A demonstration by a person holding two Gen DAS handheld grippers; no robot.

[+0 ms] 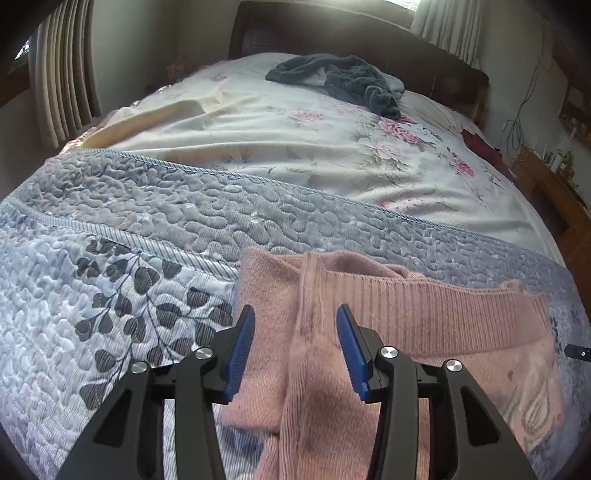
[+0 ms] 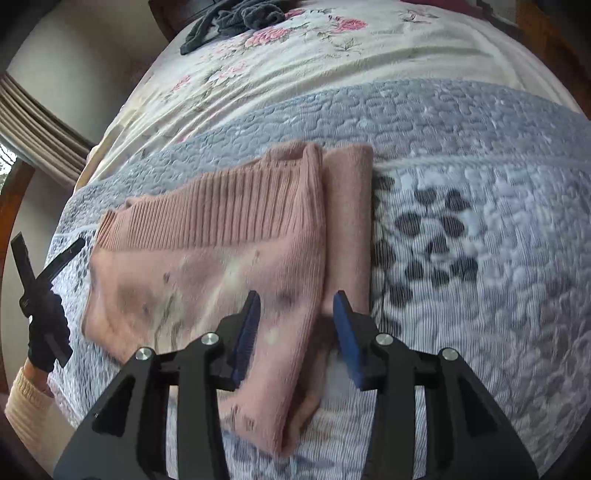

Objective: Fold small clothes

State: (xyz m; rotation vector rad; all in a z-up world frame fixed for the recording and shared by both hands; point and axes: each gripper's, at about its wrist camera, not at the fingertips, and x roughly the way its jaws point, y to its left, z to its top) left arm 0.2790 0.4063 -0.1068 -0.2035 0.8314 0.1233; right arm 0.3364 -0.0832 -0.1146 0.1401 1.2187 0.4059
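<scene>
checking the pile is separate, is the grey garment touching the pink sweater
Apart. The left wrist view shows the grey garment up by the headboard and the pink sweater near the camera, with floral sheet between them.

This is a home bedroom. A bed [image 1: 258, 155] fills the view, spread with a floral sheet [image 1: 369, 155] and a blue quilt [image 1: 147, 221], with a dark wooden headboard [image 1: 332, 33] behind, curtains [image 1: 62, 74] at a window, and a wooden side cabinet [image 1: 554, 195].
</scene>
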